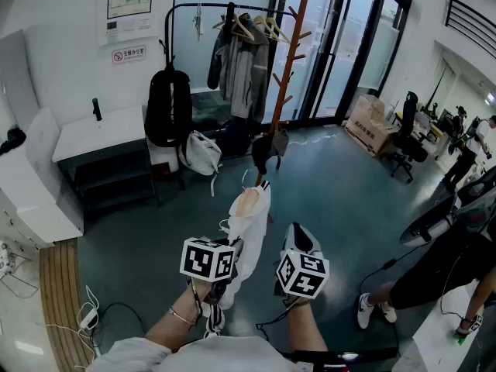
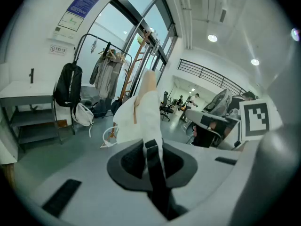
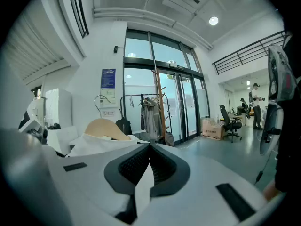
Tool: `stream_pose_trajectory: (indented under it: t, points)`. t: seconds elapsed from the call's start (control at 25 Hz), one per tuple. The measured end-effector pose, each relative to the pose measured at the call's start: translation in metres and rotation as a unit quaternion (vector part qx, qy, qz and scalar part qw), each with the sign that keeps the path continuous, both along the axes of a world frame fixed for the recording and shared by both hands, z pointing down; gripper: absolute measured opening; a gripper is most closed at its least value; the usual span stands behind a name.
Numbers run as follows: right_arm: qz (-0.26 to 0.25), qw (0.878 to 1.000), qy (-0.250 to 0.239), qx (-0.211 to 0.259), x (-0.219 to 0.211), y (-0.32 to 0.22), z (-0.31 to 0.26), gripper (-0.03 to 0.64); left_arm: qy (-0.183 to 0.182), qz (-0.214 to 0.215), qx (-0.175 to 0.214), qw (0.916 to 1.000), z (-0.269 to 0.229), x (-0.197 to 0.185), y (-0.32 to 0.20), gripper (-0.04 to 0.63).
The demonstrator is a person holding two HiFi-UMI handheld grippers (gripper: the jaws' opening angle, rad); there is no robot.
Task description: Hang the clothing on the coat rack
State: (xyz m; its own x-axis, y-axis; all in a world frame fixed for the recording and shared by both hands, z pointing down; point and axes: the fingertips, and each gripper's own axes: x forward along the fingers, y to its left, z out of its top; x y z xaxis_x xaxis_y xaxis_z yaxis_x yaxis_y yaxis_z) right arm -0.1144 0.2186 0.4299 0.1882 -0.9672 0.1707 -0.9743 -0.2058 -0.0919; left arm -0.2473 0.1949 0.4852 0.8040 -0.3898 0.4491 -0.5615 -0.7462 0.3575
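Observation:
A white garment (image 1: 252, 223) on a tan wooden hanger (image 1: 246, 202) hangs in front of me over the floor. My left gripper (image 1: 231, 246) is shut on the garment's lower part. In the left gripper view the white cloth (image 2: 143, 112) rises straight out of the closed jaws (image 2: 151, 147). My right gripper (image 1: 298, 237) sits just right of the garment. In its own view a white strip of cloth (image 3: 142, 188) is pinched in its closed jaws (image 3: 149, 150), with the hanger (image 3: 106, 127) to the left. The wooden coat rack (image 1: 289, 56) stands farther ahead by the glass doors.
A black metal rail (image 1: 225, 6) with coats (image 1: 244, 64) stands left of the coat rack. A black backpack (image 1: 168, 107) and a white bag (image 1: 203, 152) hang by a grey table (image 1: 101, 134). A person's legs (image 1: 434, 277) are at right, cables (image 1: 101, 312) at lower left.

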Motion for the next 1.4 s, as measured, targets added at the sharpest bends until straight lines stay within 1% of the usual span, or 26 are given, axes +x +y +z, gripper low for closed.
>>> stream_pose_trajectory:
  t: [0.2, 0.44, 0.56, 0.8, 1.04, 1.4]
  points:
    - [-0.005, 1.0, -0.001, 0.001, -0.008, -0.01, -0.002, 0.023, -0.002, -0.004, -0.016, 0.9999, 0.006, -0.007, -0.008, 0.034]
    - [-0.003, 1.0, -0.004, 0.006, -0.014, -0.025, -0.006, 0.023, -0.003, 0.006, -0.014, 0.9999, 0.003, -0.011, -0.021, 0.034]
    - [-0.002, 1.0, -0.022, 0.012, -0.015, -0.033, -0.005, 0.023, -0.004, 0.013, -0.017, 0.9998, 0.003, -0.012, -0.028, 0.034]
    - [0.012, 0.999, -0.032, -0.002, -0.022, -0.039, 0.002, 0.023, -0.005, 0.029, -0.011, 0.9995, -0.004, -0.019, -0.035, 0.034]
    - [0.018, 0.999, -0.03, -0.006, -0.022, -0.044, 0.003, 0.023, -0.007, 0.031, 0.001, 0.9995, -0.005, -0.017, -0.047, 0.034]
    - [0.024, 0.999, -0.032, -0.013, -0.003, -0.063, 0.007, 0.023, 0.007, 0.032, -0.003, 0.9995, -0.008, 0.002, -0.07, 0.034]
